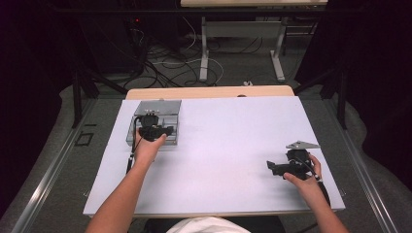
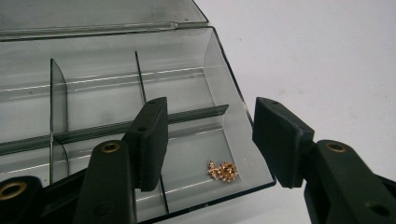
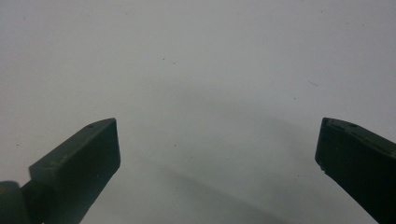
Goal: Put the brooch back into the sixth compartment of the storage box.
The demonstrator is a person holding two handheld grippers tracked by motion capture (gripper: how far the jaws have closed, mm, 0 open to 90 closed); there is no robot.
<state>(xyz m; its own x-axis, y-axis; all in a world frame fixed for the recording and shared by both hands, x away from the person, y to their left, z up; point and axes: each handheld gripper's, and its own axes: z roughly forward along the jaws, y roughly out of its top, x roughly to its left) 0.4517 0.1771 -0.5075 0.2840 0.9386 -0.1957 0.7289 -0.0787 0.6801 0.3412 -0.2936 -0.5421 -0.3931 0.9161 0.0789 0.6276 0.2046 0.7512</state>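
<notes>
From the high view, my left gripper (image 1: 156,130) sits over the near right part of the clear compartment box (image 1: 141,127), which lies at the far left of the white table (image 1: 223,145) with its lid (image 1: 158,107) folded back flat toward the far edge. My right gripper (image 1: 278,168) is well apart, low over bare table near the right edge, its black jaws pointing left and its grey three-cornered plate on top.

In the left gripper view, my jaws stand open with a wide gap and grip nothing. The left pad (image 2: 152,140) hangs over a divider inside the box; the right pad (image 2: 278,140) is outside its right wall, over the table. The box is smoky clear plastic, smooth and glossy, with thin upright partitions; its long axis runs across this view. In the near right compartment lies a small gold-coloured trinket (image 2: 223,171), knobbly and shiny, resting on the floor between my pads and touching neither.

In the right gripper view, my jaws are spread wide and empty over the plain matte table surface (image 3: 196,84), speckled with tiny dark flecks.
</notes>
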